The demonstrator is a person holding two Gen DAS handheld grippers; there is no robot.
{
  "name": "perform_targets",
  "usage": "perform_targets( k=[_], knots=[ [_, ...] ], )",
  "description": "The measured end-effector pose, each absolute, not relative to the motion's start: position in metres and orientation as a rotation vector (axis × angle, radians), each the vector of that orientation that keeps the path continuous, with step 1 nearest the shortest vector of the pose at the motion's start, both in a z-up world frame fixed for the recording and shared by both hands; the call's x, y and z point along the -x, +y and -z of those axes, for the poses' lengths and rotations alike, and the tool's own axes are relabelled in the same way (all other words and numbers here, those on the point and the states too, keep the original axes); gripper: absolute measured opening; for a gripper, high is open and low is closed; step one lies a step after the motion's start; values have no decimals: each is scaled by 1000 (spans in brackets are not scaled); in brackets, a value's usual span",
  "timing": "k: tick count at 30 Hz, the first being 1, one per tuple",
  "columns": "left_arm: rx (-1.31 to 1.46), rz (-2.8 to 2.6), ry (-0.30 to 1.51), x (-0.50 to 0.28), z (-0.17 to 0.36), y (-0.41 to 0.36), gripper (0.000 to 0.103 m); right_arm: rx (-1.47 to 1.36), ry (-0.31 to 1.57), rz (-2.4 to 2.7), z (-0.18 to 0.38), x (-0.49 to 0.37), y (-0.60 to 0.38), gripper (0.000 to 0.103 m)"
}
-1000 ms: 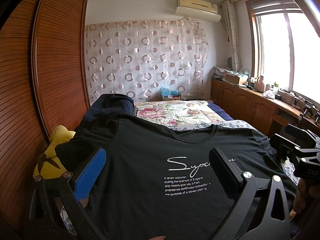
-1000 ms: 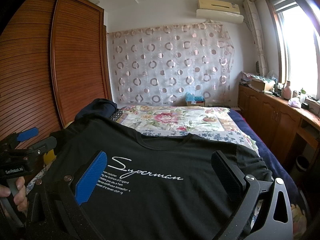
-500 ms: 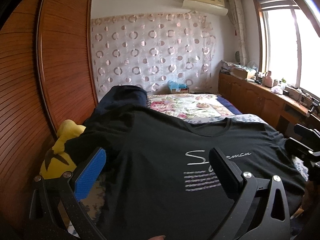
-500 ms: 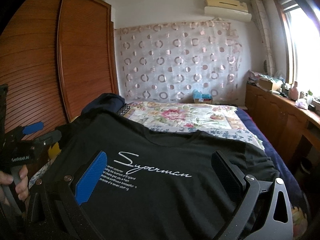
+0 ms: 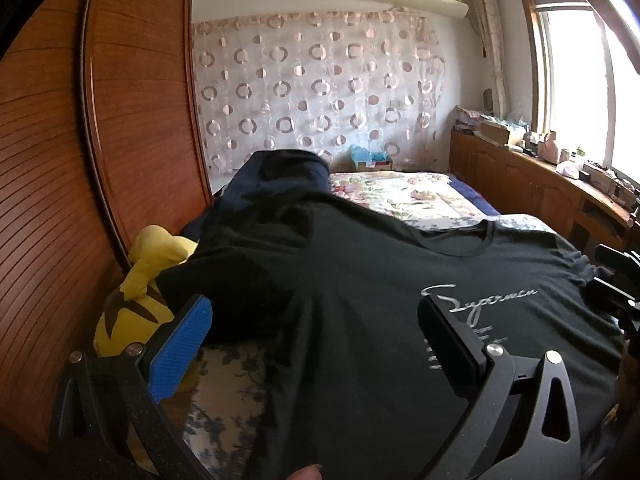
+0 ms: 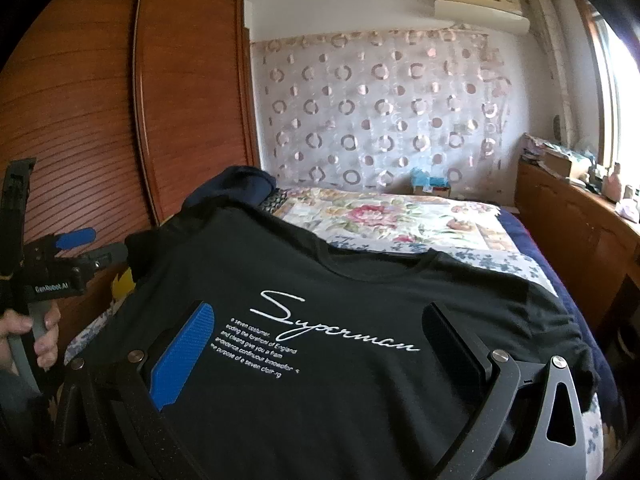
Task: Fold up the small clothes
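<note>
A black T-shirt [image 5: 360, 300] with white "Superman" script lies spread face up on the bed, collar toward the far end; it also shows in the right wrist view [image 6: 340, 320]. My left gripper [image 5: 316, 320] is open and empty, hovering over the shirt's left side near its left sleeve. My right gripper [image 6: 320, 328] is open and empty over the printed chest. The left gripper also shows at the left edge of the right wrist view [image 6: 76, 252], held in a hand. Part of the right gripper shows at the right edge of the left wrist view [image 5: 616, 276].
A yellow plush toy [image 5: 140, 292] lies at the bed's left edge against the wooden wardrobe [image 5: 100, 160]. A dark blue garment [image 5: 280, 176] is heaped beyond the shirt. The floral bedspread [image 6: 400, 220] extends to the far wall. A wooden cabinet [image 6: 572, 224] runs along the right.
My left gripper has swung left, toward the shirt's left sleeve and the plush toy. The right gripper has shifted slightly, staying over the print. Both stay open.
</note>
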State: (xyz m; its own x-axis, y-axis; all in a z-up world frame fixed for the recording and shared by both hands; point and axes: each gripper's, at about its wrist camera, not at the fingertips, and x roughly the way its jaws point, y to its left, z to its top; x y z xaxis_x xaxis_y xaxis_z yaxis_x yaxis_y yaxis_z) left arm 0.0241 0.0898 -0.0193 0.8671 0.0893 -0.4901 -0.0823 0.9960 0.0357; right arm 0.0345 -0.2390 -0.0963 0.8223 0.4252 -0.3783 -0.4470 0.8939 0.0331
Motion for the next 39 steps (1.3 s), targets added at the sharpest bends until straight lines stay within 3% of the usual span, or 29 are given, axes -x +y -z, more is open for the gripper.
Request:
perform_targets(
  k=[7,10,15,23,34,36,39],
  knots=[
    [-11,-165,528,-38,29,137,101,90,409,-508,96,-53,-232,103],
    [-1,-170,545,-45,32,153,96,88,416,-532,95,-63,-232,103],
    [33,-139,591,-66,43,176,77,92,431,-556,96,-73,-233,103],
    [65,-178,658,-87,61,203,72,99,459,-572,98,-74,-236,103],
    [131,-133,658,-96,66,229,31,101,461,-567,98,-72,-228,103],
    [138,-126,663,-95,67,231,17,98,460,-566,99,-72,-228,103],
    [128,-122,665,-94,67,229,4,97,458,-564,99,-72,-228,103]
  ],
)
